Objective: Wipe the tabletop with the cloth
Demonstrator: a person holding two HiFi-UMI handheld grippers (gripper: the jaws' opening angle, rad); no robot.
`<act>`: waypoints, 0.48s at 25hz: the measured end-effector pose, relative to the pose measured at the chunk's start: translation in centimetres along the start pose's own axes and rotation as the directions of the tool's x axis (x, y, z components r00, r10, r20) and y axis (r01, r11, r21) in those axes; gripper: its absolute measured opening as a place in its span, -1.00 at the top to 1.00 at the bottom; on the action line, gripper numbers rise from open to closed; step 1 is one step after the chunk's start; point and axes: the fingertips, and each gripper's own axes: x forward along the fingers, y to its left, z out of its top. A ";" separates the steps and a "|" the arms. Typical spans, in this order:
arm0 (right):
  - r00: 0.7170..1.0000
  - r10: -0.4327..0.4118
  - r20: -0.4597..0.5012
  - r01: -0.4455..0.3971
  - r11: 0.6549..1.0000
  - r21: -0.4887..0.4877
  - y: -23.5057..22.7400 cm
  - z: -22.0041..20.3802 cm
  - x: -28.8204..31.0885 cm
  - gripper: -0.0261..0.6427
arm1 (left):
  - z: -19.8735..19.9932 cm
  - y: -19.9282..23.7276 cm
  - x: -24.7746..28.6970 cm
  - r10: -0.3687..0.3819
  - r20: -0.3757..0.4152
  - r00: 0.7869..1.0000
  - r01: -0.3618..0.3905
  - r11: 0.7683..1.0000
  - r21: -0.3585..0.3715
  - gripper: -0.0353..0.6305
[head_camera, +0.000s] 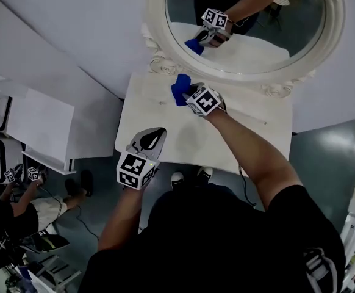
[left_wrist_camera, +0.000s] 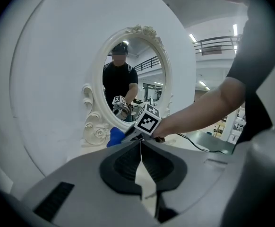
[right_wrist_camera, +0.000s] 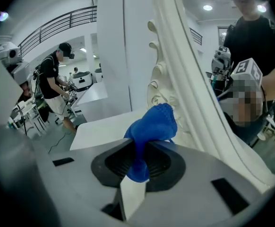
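**Blue cloth pinched at the foot of the mirror**

Nearest the head camera is the person's dark-shirted torso [head_camera: 226, 249]. Both bare forearms reach away from it toward the oval mirror [head_camera: 257, 54]. Far to the left of the mirror, a second person [head_camera: 13, 209] is seen from above beside a white cabinet [head_camera: 40, 124].

Next comes the left gripper [head_camera: 156, 133], held over the near left part of the white tabletop [head_camera: 147, 105], well short of the mirror. Its own view shows its tongs pressed together at the tips with nothing between them.

To its right, just in front of the mirror's carved lower frame, is the blue cloth [head_camera: 180, 89], bunched into a lump. The right gripper [head_camera: 188, 92] pinches it. In that gripper's view the cloth runs down between the two jaws and bulges out above them, close beside the frame's scrollwork. Whether the cloth touches the tabletop cannot be told.

The mirror's glass shows the right gripper and the cloth reflected.
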 end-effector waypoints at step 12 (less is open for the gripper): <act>0.992 0.124 -0.034 -0.126 0.987 -0.096 3.8 5.3 7.8 0.78 | -1.0 3.6 -1.6 0.096 -0.025 0.995 -0.097 0.994 -0.052 0.85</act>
